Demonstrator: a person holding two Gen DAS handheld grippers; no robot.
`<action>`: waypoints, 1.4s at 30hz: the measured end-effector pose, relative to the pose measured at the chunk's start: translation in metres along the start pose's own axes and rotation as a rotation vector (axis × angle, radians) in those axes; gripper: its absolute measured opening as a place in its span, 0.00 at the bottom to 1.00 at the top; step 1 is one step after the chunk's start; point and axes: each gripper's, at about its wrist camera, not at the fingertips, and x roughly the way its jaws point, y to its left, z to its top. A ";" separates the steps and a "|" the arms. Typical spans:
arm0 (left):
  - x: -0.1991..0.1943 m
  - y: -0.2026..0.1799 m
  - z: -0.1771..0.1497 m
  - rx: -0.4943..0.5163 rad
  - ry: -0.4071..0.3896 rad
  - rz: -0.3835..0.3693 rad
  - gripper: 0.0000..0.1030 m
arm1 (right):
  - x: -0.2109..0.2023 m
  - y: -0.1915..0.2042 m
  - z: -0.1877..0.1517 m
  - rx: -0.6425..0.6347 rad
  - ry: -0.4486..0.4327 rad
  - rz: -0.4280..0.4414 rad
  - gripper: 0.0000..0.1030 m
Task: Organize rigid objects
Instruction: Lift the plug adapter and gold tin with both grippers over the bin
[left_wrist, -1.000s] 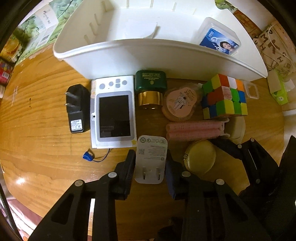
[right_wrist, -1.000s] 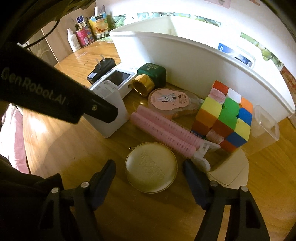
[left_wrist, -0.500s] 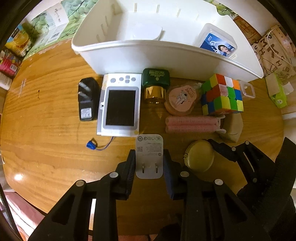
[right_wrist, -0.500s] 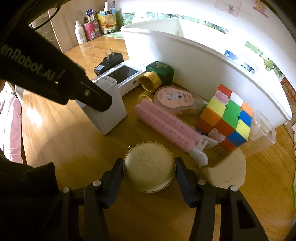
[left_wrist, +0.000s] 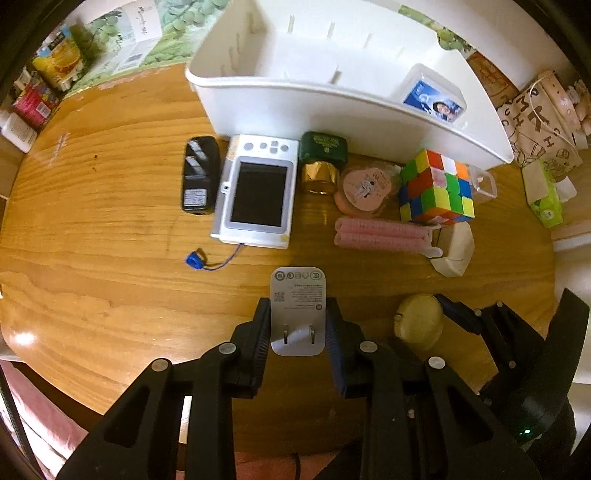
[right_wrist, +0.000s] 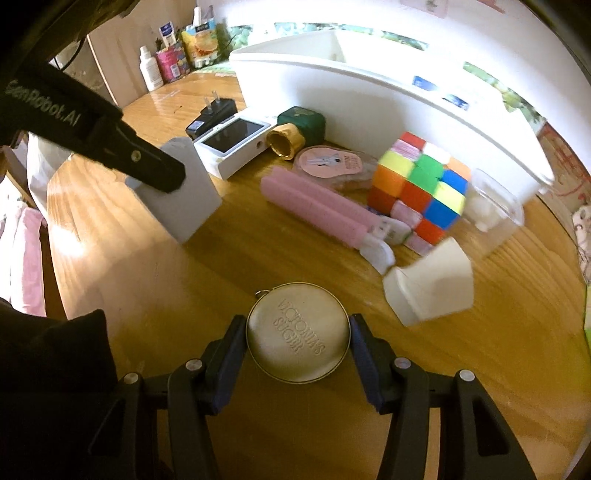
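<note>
Left hand-held gripper (left_wrist: 298, 328) clamped on the white charger (left_wrist: 298, 310), pads on both its sides, prongs facing the camera; in the right view its far end looks clear of the bench (left_wrist: 92, 206). Right hand-held gripper (right_wrist: 297, 345) has just closed on the round gold tin (right_wrist: 297, 330), pads touching its rim on both sides; can't tell if the tin is off the wood. Near the bench's far edge stands the white bin (left_wrist: 332, 107), with a card case (left_wrist: 434, 94) at its right end. In a row against the bin's front wall: black adapter (left_wrist: 198, 173), camera (left_wrist: 258, 192), green box (left_wrist: 323, 147), pink disc (left_wrist: 364, 188), cube (left_wrist: 436, 188). Pink rollers (left_wrist: 380, 234) lie just in front of the cube.
</note>
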 end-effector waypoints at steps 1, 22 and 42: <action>-0.004 0.003 -0.002 -0.001 -0.007 0.006 0.29 | -0.004 -0.001 -0.004 0.005 -0.003 -0.003 0.54; -0.062 -0.004 0.048 0.052 -0.229 0.049 0.29 | -0.082 -0.033 0.044 0.068 -0.217 -0.092 0.54; -0.070 -0.015 0.100 0.186 -0.446 0.013 0.29 | -0.064 -0.060 0.123 0.060 -0.366 -0.162 0.54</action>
